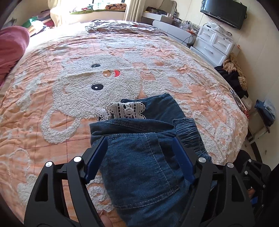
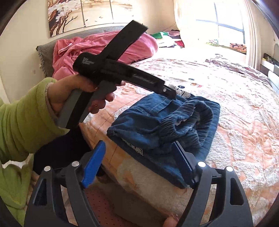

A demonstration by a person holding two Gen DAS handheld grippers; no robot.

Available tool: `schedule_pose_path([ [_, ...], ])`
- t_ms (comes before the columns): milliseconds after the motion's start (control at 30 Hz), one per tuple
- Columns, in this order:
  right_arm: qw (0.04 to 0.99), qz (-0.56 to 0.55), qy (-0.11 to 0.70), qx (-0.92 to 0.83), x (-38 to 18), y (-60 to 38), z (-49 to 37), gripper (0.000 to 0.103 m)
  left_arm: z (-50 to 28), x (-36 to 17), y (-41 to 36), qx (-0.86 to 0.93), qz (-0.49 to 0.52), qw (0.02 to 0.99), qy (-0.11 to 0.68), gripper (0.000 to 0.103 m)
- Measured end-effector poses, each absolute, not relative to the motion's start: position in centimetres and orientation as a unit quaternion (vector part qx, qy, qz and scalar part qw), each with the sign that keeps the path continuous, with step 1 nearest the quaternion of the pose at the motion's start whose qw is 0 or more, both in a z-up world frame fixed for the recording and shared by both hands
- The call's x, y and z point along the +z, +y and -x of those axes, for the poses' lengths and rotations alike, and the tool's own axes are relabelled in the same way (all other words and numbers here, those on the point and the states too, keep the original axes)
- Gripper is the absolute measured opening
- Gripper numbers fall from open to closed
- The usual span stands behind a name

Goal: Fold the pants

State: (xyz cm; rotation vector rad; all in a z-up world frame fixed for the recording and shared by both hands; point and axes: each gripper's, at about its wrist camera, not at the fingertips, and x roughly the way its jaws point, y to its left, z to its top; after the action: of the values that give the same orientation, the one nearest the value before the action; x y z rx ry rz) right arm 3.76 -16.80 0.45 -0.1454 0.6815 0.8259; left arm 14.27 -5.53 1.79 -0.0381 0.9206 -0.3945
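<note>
The blue denim pants (image 1: pixel 146 160) lie folded in a small bundle near the bed's front edge, with white lace trim (image 1: pixel 125 110) showing at the far side and the elastic waistband (image 2: pixel 184 120) bunched on top. My left gripper (image 1: pixel 139 139) is open, its blue pads either side of the bundle's top layer, just above it. In the right wrist view the left gripper's body (image 2: pixel 132 76) reaches the pants' far edge, held by a hand in a green sleeve. My right gripper (image 2: pixel 139 145) is open at the pants' (image 2: pixel 157 125) near edge, over the bed's corner.
The bed has an orange quilt (image 1: pixel 69 87) with a white cat pattern. A pink blanket (image 2: pixel 97 47) lies at the headboard. White drawers (image 1: pixel 212 43) and a TV (image 1: pixel 225 12) stand beyond the bed. Dark clothes (image 1: pixel 232 78) are piled beside it.
</note>
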Motion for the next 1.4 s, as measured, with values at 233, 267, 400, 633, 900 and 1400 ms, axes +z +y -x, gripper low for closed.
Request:
schedule_pose_path([
  [233, 0.871, 0.06, 0.316, 0.371, 1.4, -17.6, -3.6, 0.086, -12.8, 3.0, -4.9, -0.181, 0.026, 0.885, 0.429, 0.081],
  [267, 0.873, 0.059, 0.315, 0.367, 1.5, -17.7, -3.6, 0.087, -12.6, 3.2, -4.8, -0.18, 0.026, 0.886, 0.426, 0.082],
  [400, 0.88, 0.052, 0.311, 0.354, 2.0, -18.3, -3.7, 0.09, -11.4, 4.0, -4.2, -0.174, 0.031, 0.892, 0.417, 0.088],
  [633, 0.892, 0.038, 0.309, 0.328, 2.5, -19.0, -4.1, 0.092, -9.2, 5.1, -3.1, -0.152, 0.027, 0.905, 0.396, 0.093],
  [900, 0.904, 0.009, 0.32, 0.282, 2.6, -20.5, -5.1, 0.092, -7.5, 4.8, -2.0, -0.127, 0.031, 0.91, 0.393, 0.093],
  [1400, 0.91, -0.034, 0.37, 0.184, 0.7, -23.3, -8.0, 0.093, -7.0, 2.2, -2.4, -0.12, 0.036, 0.902, 0.413, 0.093],
])
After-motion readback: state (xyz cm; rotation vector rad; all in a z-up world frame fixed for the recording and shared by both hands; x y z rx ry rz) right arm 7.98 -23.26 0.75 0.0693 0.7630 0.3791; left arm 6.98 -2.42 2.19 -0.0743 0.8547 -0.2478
